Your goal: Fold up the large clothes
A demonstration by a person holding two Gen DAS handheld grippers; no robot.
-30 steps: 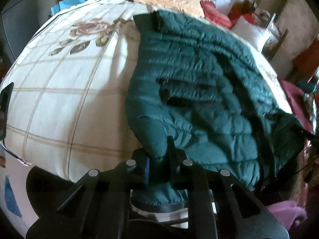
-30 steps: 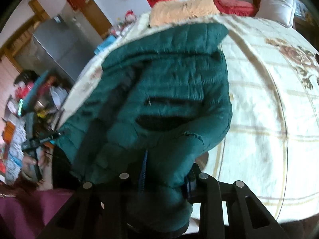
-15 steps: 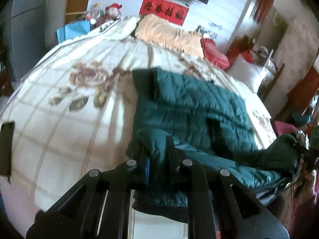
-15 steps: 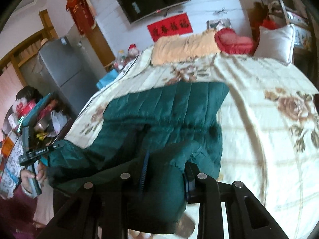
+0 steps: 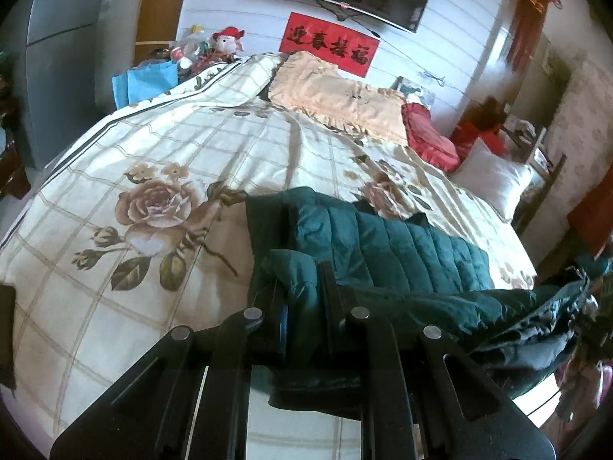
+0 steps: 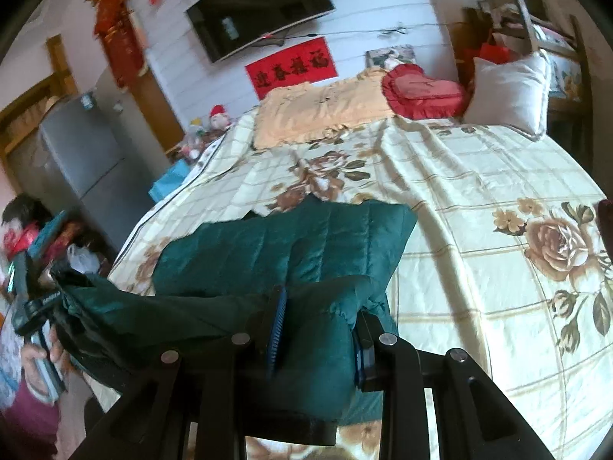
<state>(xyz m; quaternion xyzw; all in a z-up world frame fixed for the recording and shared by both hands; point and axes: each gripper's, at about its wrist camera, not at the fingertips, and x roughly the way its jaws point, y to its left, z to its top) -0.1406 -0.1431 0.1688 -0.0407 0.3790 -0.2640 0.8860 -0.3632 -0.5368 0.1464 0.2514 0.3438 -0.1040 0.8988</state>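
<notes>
A dark green quilted jacket (image 5: 390, 245) lies on the bed, its far half flat on the floral bedspread (image 5: 161, 176). My left gripper (image 5: 302, 291) is shut on the jacket's near left corner and holds it above the bed. My right gripper (image 6: 318, 326) is shut on the near right corner of the jacket (image 6: 283, 253). The near edge hangs stretched between the two grippers, lifted off the bed. The left gripper also shows at the left edge of the right wrist view (image 6: 34, 306).
A peach pillow (image 5: 341, 99), a red heart cushion (image 6: 421, 92) and a white pillow (image 6: 509, 92) lie at the bed's head. A grey fridge (image 6: 88, 168) and clutter stand beside the bed's left side. A TV (image 6: 260, 7) hangs on the wall.
Both grippers have lifted the jacket's near edge and raised it over the far half; the view has tilted up from the bed toward the wall.
</notes>
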